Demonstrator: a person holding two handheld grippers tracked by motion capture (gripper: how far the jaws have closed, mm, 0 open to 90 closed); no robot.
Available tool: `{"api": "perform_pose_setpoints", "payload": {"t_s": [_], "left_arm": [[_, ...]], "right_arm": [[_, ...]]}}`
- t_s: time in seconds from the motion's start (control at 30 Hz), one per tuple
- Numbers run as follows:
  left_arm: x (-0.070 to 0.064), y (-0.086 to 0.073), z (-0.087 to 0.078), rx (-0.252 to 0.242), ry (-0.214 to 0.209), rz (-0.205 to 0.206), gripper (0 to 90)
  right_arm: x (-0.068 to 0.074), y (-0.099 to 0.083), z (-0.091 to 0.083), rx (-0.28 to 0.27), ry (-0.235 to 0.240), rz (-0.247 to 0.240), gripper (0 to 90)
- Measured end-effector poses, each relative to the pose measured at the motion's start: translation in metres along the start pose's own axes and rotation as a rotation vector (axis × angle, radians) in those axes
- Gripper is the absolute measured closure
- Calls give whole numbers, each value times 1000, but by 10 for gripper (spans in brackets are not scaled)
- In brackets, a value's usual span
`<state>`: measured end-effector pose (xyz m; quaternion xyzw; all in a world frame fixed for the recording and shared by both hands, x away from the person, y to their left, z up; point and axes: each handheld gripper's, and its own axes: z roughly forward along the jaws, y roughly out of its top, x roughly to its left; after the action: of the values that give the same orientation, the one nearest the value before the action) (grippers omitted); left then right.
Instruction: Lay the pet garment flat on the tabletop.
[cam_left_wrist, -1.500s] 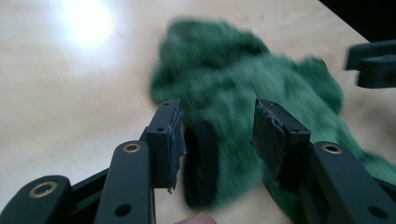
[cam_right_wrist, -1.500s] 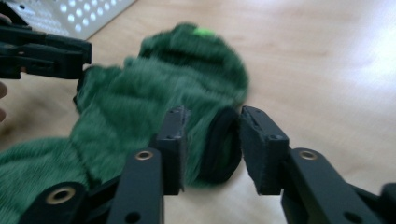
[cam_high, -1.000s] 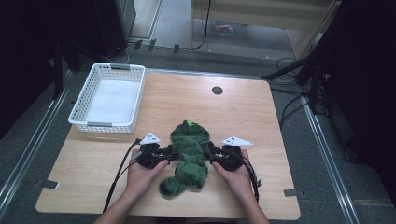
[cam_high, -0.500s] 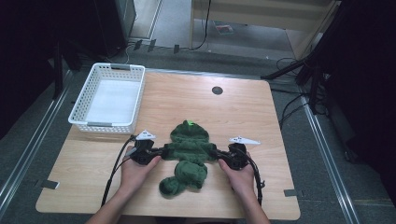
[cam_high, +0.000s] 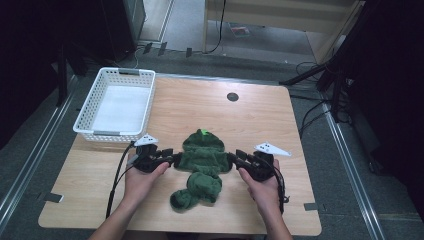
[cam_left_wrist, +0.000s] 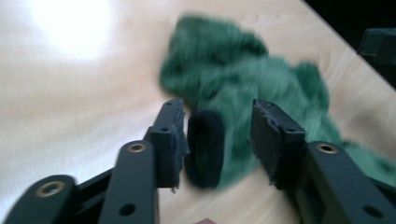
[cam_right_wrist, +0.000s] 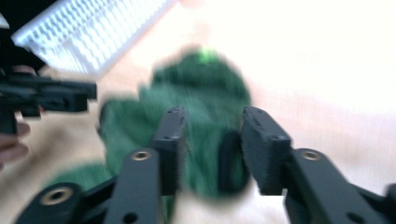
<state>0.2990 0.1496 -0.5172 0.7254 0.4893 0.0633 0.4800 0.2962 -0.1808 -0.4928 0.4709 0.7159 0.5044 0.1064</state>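
A dark green knitted garment (cam_high: 202, 155) lies flat on the wooden table (cam_high: 280, 125), with its hood toward the far side and its lower part bunched toward the near edge. My left gripper (cam_high: 175, 159) is at its left sleeve and my right gripper (cam_high: 234, 157) is at its right sleeve. In the left gripper view the jaws of the left gripper (cam_left_wrist: 217, 135) stand apart, with the dark sleeve cuff (cam_left_wrist: 204, 149) loose between them. The right gripper (cam_right_wrist: 210, 140) is likewise open around the other cuff (cam_right_wrist: 231, 161). Both gripper views are blurred.
A white plastic basket (cam_high: 82, 117) stands at the table's far left, with nothing in it. A round cable hole (cam_high: 232, 96) sits near the far edge. Black cables trail from both grippers toward the near edge. The floor around the table is dark.
Both grippers have moved outward, away from each other, and the garment's sleeves now lie spread wider to left and right.
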Motion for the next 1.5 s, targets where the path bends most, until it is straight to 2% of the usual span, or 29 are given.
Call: {"api": "perform_pose_setpoints", "payload": {"t_s": [0.1, 0.13, 0.17, 0.2, 0.27, 0.37, 0.47, 0.53, 0.57, 0.63, 0.67, 0.7, 0.8, 0.87, 0.9, 0.93, 1.0, 1.03, 1.1, 1.13, 1.17, 1.2, 1.23, 1.27, 1.3, 1.33, 1.4, 1.47, 1.5], "left_arm": [[-11, 4, 11, 18, -23, 30, 628], [-16, 4, 21, 51, -16, 57, 650], [-16, -1, 34, 93, 33, 72, 679], [-14, -4, 39, 111, 57, 73, 698], [-7, -11, 41, 125, 70, 51, 752], [-2, -16, 37, 121, 86, 45, 792], [-1, -13, 39, 119, 115, 47, 825], [-2, -9, 45, 110, 159, 63, 835], [-2, -9, 45, 110, 159, 63, 839], [1, 3, 55, 115, 211, 68, 847], [1, 3, 55, 115, 211, 68, 849], [5, 11, 62, 115, 236, 79, 850], [14, 18, 68, 100, 246, 70, 850], [16, 21, 70, 95, 262, 72, 842], [16, 21, 70, 95, 262, 72, 822], [13, 19, 71, 88, 257, 103, 791], [12, 18, 69, 81, 248, 124, 656], [11, 16, 64, 67, 227, 119, 575], [8, 11, 43, 25, 200, 112, 507], [8, 11, 43, 25, 200, 112, 501], [8, 7, 31, 8, 174, 90, 498], [7, 2, 22, 1, 153, 77, 498], [5, -8, 8, 11, 109, 78, 496], [5, -8, 8, 11, 109, 78, 497], [1, -21, -5, 20, 73, 82, 501], [-1, -29, -11, 32, 53, 82, 502], [-4, -42, -18, 53, 46, 95, 508], [-6, -48, -19, 59, 50, 101, 538], [-9, -53, -20, 80, 41, 108, 541]], "right_arm": [[8, 6, 13, 8, 16, -27, 685], [13, 2, 40, 76, 0, -60, 691], [13, -2, 49, 109, -18, -69, 707], [11, -7, 59, 150, -35, -73, 724], [7, -18, 69, 208, -41, -56, 747], [3, -26, 64, 218, -40, -39, 776], [1, -24, 64, 230, -60, -39, 783], [0, -21, 70, 223, -85, -59, 797], [0, -20, 74, 212, -103, -71, 810], [-3, -16, 83, 191, -124, -68, 821], [-4, -14, 86, 192, -128, -68, 823], [-4, -11, 89, 192, -136, -72, 825], [-5, -4, 99, 196, -160, -110, 839], [-8, -4, 102, 169, -163, -106, 844], [-10, -4, 103, 163, -156, -91, 842], [-12, -4, 103, 158, -147, -76, 822], [-14, -3, 100, 154, -105, -44, 708], [-12, -1, 94, 135, -106, -49, 664], [-5, 1, 82, 100, -100, -51, 639], [1, 4, 75, 83, -88, -60, 632], [10, 6, 66, 61, -61, -80, 622], [10, 6, 66, 61, -61, -80, 622], [27, 9, 54, 56, -11, -113, 592], [27, 9, 54, 56, -11, -113, 592], [43, 7, 48, 81, 38, -149, 555], [49, 6, 47, 93, 57, -156, 540], [63, 0, 48, 123, 107, -185, 488], [69, -4, 50, 126, 112, -208, 456], [78, -12, 57, 157, 101, -222, 410]]}}
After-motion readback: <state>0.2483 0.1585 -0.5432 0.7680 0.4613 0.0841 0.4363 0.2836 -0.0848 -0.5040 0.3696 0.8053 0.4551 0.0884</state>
